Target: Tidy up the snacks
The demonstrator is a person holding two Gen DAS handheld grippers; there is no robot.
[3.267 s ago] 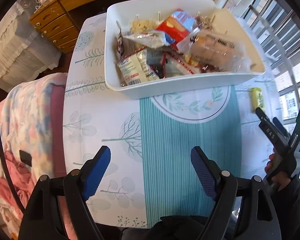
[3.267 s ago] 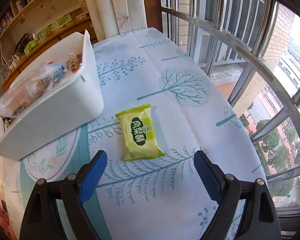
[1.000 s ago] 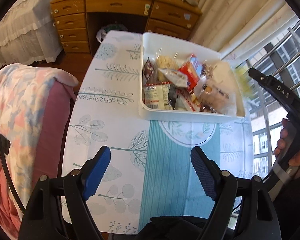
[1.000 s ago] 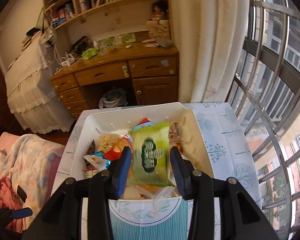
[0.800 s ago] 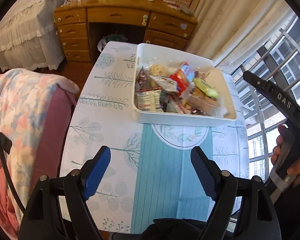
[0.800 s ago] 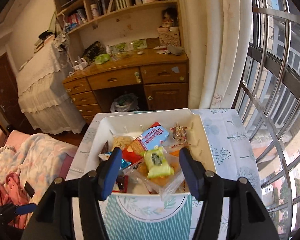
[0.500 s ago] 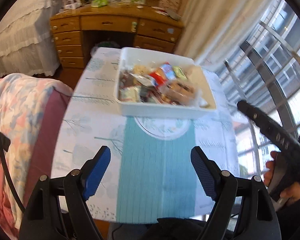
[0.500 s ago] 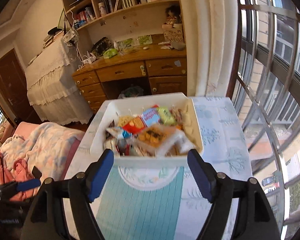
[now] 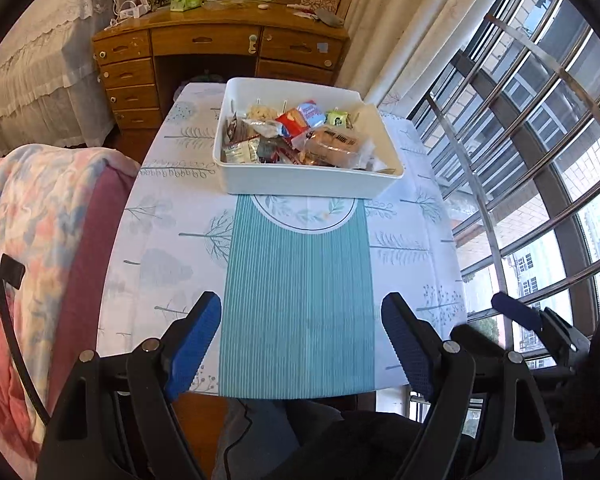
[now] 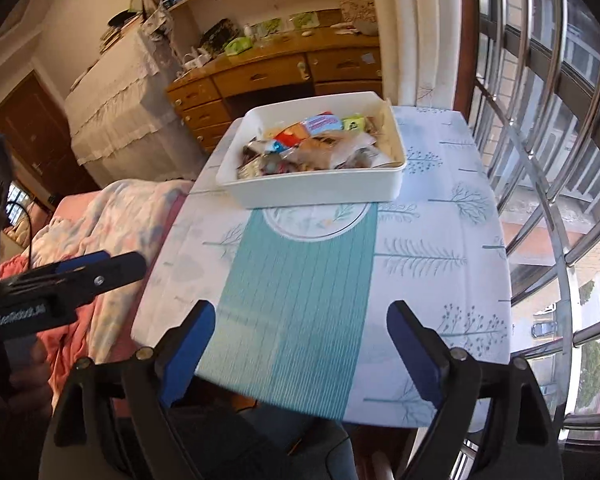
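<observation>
The snacks [image 9: 300,136] lie heaped in the white bin [image 9: 312,184] at the far end of the table [image 9: 412,248], the green packet [image 9: 337,118] resting near its back wall. They look light, crinkly and slippery in their wrappers, some likely crushable, so a gentle pinch across a packet's flat middle or sealed edge seems best. The left gripper [image 9: 300,344] and right gripper [image 10: 300,344] both hang wide apart and carry nothing, above the near table edge. The printed tablecloth [image 9: 296,292] looks smooth. A wooden desk [image 9: 220,52] stands beyond, barred windows [image 9: 540,120] to the right, a quilt [image 9: 40,208] to the left.
</observation>
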